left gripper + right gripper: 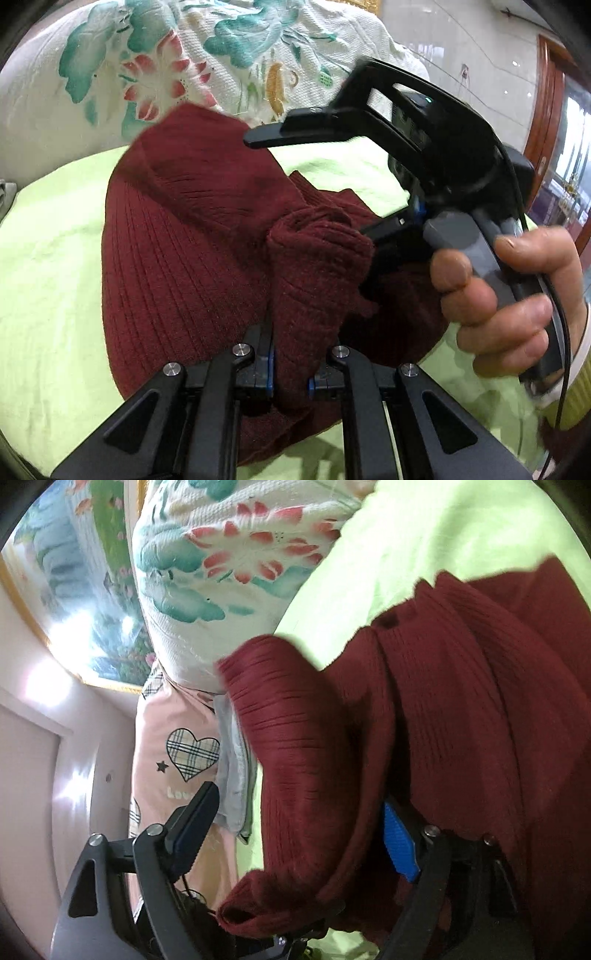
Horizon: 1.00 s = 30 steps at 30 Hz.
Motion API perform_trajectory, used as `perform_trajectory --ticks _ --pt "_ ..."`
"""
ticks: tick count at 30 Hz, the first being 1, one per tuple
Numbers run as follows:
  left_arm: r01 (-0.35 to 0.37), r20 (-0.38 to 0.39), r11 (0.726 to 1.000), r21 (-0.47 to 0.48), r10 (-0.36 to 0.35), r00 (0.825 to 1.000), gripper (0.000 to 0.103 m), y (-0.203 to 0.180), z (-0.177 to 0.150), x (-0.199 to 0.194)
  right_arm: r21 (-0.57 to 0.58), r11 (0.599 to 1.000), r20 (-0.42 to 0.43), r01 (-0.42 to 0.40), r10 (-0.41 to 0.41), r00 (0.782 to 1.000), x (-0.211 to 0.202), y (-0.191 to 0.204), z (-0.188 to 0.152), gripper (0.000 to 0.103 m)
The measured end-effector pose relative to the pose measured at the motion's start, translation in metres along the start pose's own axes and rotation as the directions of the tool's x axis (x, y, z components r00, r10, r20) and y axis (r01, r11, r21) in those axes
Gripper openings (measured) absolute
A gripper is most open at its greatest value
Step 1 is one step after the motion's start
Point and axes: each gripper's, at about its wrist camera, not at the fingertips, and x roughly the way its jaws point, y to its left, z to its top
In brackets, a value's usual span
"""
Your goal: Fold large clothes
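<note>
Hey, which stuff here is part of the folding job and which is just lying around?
Part of the job:
maroon sweater
left tongs, shut on it
right tongs, open

Just lying about:
floral quilt
pink heart-print fabric
green sheet

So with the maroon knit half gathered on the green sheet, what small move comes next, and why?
Probably close the right gripper: its jaws stand wide apart around a fold of the dark red ribbed knit sweater, while the left gripper is already clamped on a bunched part. Both need hold before lifting it off the light green bedsheet.
</note>
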Motion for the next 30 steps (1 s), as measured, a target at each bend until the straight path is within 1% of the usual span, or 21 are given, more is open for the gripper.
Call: perform_trajectory --ticks 4,5,6,7,8,10,11,13,14,15,16,17,18,20,22,23,26,30 --pt "0.022 0.002 1.0 0.006 -0.022 1.0 0.01 -0.002 0.0 -0.001 -0.057 0.995 -0.028 0.079 -0.081 0.996 0.016 0.005 0.018 0.083" --pt "0.026 0.0 1.0 0.005 -0.026 1.0 0.01 -0.003 -0.001 -0.002 -0.074 0.991 -0.05 0.108 -0.112 0.992 0.027 0.006 0.023 0.079" --pt "0.028 -0.001 1.0 0.004 -0.028 1.0 0.01 -0.004 -0.001 -0.002 -0.088 0.986 -0.063 0.139 -0.144 0.987 0.034 0.007 0.027 0.058" --pt "0.033 0.0 0.999 0.003 -0.033 0.999 0.01 -0.004 0.0 -0.003 -0.101 0.978 -0.066 0.183 -0.19 0.98 0.04 0.008 0.03 0.04" --pt "0.038 0.002 0.999 0.003 -0.038 0.999 0.009 -0.004 0.002 -0.005 -0.117 0.969 -0.057 0.22 -0.227 0.972 0.042 0.011 0.033 0.018" --pt "0.061 0.015 0.998 0.002 -0.061 0.998 0.009 -0.007 0.008 -0.012 -0.148 0.968 -0.011 0.201 -0.205 0.979 0.031 0.022 0.035 0.016" --pt "0.074 0.03 0.997 0.008 -0.074 0.997 0.009 -0.01 0.013 -0.017 -0.179 0.966 0.03 0.188 -0.185 0.982 0.017 0.032 0.035 0.016" --pt "0.117 0.059 0.993 0.02 -0.117 0.991 0.009 -0.019 0.023 -0.026 -0.228 0.957 0.093 0.18 -0.162 0.982 -0.007 0.048 0.032 0.015" --pt "0.146 0.065 0.989 0.021 -0.147 0.987 0.009 -0.024 0.028 -0.027 -0.251 0.949 0.126 0.192 -0.165 0.978 -0.021 0.055 0.03 0.015" --pt "0.175 0.063 0.984 0.02 -0.176 0.982 0.009 -0.03 0.031 -0.026 -0.264 0.939 0.154 0.22 -0.184 0.971 -0.034 0.057 0.027 0.015" --pt "0.211 0.051 0.977 0.015 -0.211 0.976 0.009 -0.037 0.034 -0.02 -0.265 0.931 0.172 0.25 -0.209 0.963 -0.043 0.056 0.026 0.015" --pt "0.231 0.038 0.973 0.009 -0.231 0.972 0.009 -0.041 0.034 -0.014 -0.26 0.92 0.186 0.292 -0.249 0.95 -0.052 0.05 0.025 0.015" --pt "0.244 0.025 0.97 0.004 -0.244 0.97 0.009 -0.045 0.033 -0.007 -0.246 0.913 0.189 0.326 -0.285 0.94 -0.057 0.04 0.025 0.015" --pt "0.272 -0.027 0.962 -0.026 -0.272 0.962 0.008 -0.049 0.028 0.016 -0.203 0.9 0.182 0.386 -0.353 0.918 -0.061 0.017 0.027 0.015" --pt "0.286 -0.076 0.957 -0.049 -0.289 0.954 0.008 -0.051 0.023 0.036 -0.176 0.886 0.172 0.428 -0.4 0.9 -0.06 -0.003 0.027 0.015" --pt "0.285 -0.083 0.958 -0.046 -0.288 0.954 0.008 -0.053 0.021 0.038 -0.168 0.884 0.17 0.437 -0.411 0.896 -0.061 -0.011 0.026 0.015" --pt "0.278 -0.091 0.96 -0.028 -0.279 0.956 0.009 -0.055 0.02 0.04 -0.149 0.899 0.18 0.412 -0.385 0.905 -0.064 -0.02 0.026 0.015" --pt "0.291 -0.104 0.954 -0.069 -0.297 0.949 0.012 -0.049 0.025 0.038 -0.161 0.895 0.186 0.416 -0.387 0.903 -0.064 -0.018 0.025 0.016"
